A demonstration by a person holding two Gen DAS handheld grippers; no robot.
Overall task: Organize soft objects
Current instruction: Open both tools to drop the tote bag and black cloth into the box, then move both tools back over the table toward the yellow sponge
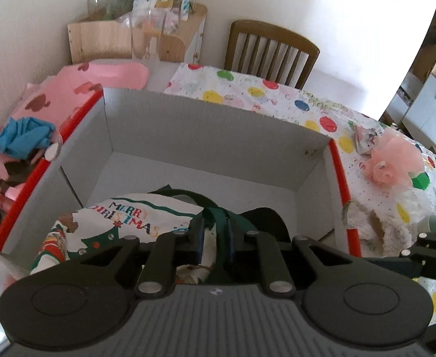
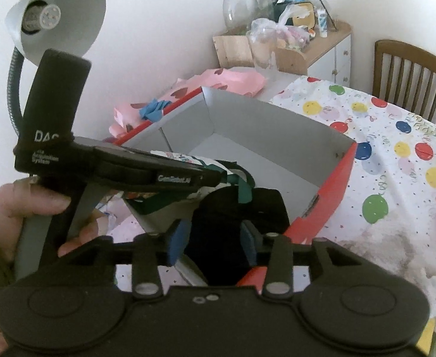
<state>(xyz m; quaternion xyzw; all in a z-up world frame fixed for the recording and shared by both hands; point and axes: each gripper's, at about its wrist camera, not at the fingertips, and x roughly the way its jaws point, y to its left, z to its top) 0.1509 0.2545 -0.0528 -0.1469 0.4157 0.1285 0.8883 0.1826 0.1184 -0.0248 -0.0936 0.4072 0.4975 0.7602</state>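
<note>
The left gripper pinches the green ribbon of the white "Merry Christmas" cloth bag, low at the near edge inside the red-sided cardboard box. The right gripper hangs open. 1 pink frilly bow waits outside.

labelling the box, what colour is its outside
Red outside, plain white inside; the box shows it best in the right wrist view.

Matt cardboard box, glossy plastic tablecloth, slatted wooden chair.
</note>
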